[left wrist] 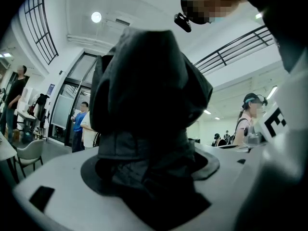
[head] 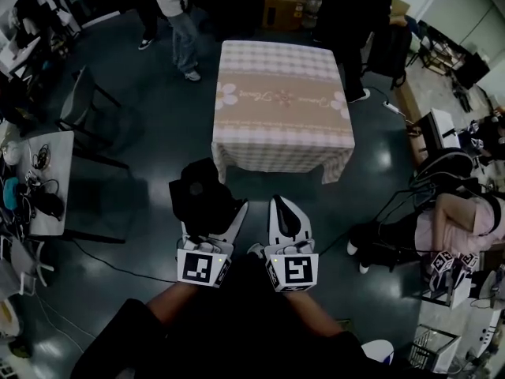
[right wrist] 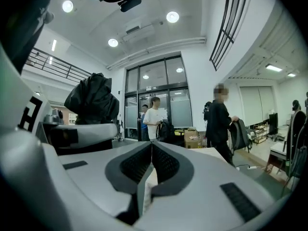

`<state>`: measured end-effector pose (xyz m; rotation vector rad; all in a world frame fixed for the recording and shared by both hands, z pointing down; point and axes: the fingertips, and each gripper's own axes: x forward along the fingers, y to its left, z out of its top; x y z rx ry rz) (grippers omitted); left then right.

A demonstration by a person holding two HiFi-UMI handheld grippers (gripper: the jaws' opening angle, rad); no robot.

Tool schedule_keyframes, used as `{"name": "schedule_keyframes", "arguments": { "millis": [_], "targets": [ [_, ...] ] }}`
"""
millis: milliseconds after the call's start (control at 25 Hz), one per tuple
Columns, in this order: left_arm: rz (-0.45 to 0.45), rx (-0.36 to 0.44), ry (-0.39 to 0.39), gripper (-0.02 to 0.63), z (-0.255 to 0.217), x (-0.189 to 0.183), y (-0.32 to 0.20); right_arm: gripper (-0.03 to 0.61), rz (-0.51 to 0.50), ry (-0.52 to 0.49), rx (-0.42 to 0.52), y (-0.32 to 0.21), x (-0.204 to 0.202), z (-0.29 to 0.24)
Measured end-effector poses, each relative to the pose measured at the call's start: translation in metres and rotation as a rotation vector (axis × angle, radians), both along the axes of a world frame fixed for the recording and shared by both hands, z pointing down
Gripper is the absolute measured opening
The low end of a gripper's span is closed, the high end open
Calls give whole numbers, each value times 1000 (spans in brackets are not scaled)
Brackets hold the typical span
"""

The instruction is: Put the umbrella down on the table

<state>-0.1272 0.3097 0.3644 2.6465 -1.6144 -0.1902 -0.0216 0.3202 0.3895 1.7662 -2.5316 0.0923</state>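
Lab hall, desk w/ cables, glass doors

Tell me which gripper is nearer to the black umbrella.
Left. The left gripper holds the umbrella between its jaws. The right gripper is beside it on the right, closed and empty, apart from the umbrella.

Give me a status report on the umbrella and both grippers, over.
Left gripper shut on black umbrella. Right gripper shut, empty. Table ahead, top bare, not yet reached. Only open floor between.
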Motion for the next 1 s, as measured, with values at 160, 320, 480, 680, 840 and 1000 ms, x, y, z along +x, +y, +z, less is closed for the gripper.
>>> {"name": "schedule_keyframes", "arguments": {
  "millis": [160,320,480,680,840,1000],
  "targets": [
    [-2,-18,7,376,3,5,-1,17,6,-1,-10,0,10,8],
    [-13,-24,-23,376,10,12,0,17,11,-47,-43,-2,23,22],
    [-30,-34,-45,376,13,22,-5,17,1,-29,-12,-5,37,20],
    [-23,-39,-60,376,17,27,-16,17,62,-31,-32,-9,55,20],
    [0,-65,-45,376,22,50,-35,17,69,-60,-40,-21,79,33],
    [49,-84,-13,376,28,65,-53,17,86,-50,-25,-33,85,32]
  ]
}}
